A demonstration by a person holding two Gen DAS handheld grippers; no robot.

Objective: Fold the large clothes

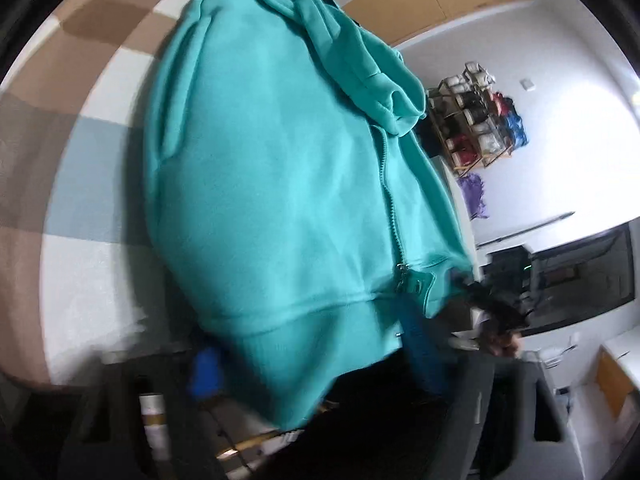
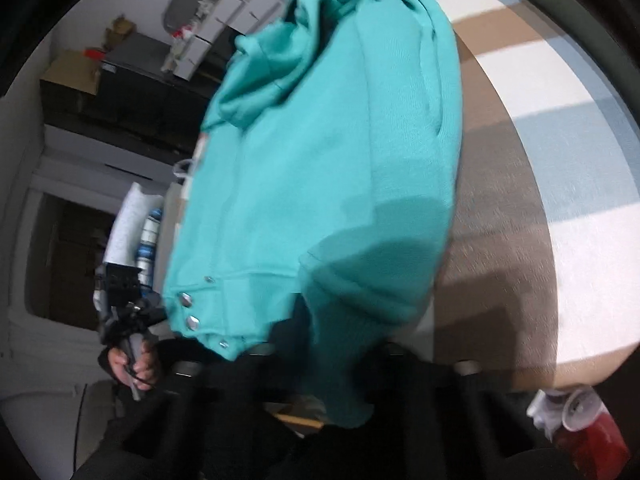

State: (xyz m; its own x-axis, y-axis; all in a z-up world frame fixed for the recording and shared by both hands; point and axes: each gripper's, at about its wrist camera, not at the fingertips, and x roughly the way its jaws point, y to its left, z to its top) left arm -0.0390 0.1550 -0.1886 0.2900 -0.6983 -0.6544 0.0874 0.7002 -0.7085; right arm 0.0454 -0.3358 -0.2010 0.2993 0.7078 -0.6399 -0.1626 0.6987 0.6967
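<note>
Teal fleece fills both views: a zip-up hoodie lies spread on a checked blanket of brown, white and pale blue squares, its hem nearest the cameras and its hood at the far end.

The left gripper has its blue fingers clamped on the hem beside the zip. The right gripper is dark and blurred under the cloth; its fingers are together on the hem near the metal snaps.

Only the left view shows a wooden rack holding what look like shoes. Only the right view shows a hand gripping the other tool's handle, and a red cup.
</note>
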